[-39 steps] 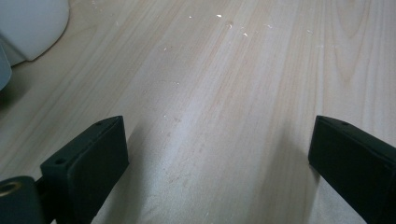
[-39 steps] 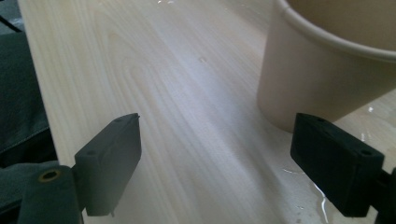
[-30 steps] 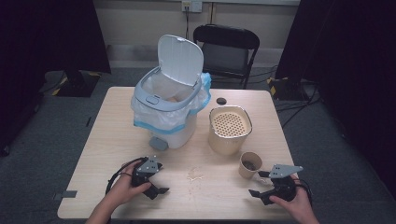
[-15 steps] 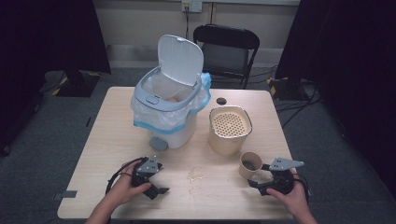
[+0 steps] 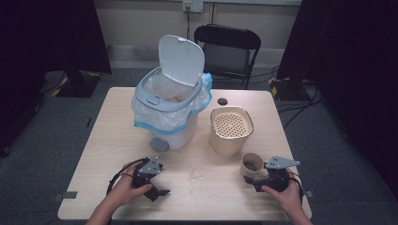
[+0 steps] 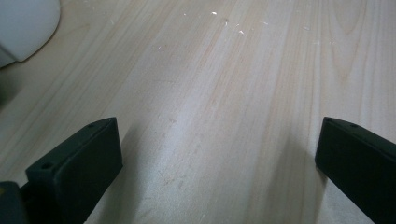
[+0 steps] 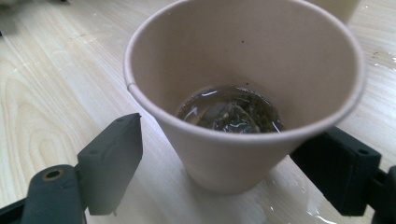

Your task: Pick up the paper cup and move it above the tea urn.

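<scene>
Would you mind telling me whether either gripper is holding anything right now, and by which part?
Nothing is held. The right gripper straddles the paper cup low on its wall, its fingers apart from it. The left gripper is open over bare table.

Left gripper [image 5: 159,190] and right gripper [image 5: 251,180] rest low, jaws spread wide.

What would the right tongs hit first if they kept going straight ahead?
Most likely the tan paper cup holding dark liquid: it already stands between the open right tongs, with the pads apparently not yet pressing.
</scene>
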A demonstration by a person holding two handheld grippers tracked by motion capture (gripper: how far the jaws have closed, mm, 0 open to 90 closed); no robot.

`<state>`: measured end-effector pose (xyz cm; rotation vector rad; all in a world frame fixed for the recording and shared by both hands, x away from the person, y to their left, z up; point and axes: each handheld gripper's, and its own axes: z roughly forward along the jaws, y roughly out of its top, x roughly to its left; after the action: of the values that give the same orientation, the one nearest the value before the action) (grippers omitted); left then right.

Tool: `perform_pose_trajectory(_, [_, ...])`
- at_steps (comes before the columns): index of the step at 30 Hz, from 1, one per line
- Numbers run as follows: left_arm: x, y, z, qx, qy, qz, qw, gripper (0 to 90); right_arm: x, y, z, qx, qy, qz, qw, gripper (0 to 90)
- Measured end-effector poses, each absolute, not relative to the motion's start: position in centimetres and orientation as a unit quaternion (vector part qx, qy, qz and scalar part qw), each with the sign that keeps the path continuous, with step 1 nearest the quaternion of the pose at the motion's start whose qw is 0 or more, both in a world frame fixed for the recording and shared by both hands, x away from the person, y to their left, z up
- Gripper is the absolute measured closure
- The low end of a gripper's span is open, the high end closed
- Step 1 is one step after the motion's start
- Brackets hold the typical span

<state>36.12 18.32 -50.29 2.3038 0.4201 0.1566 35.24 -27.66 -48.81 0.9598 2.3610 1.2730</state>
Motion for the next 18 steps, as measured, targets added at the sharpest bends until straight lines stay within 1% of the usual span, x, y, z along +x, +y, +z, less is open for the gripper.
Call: perform_pose_trajectory(18, [36.13,18.31,-50.3,0.905,0.165,0.062,0.387,0.0,35.67,-27.43,-49.4,0.338,0.79,0.483,0.166,21.0])
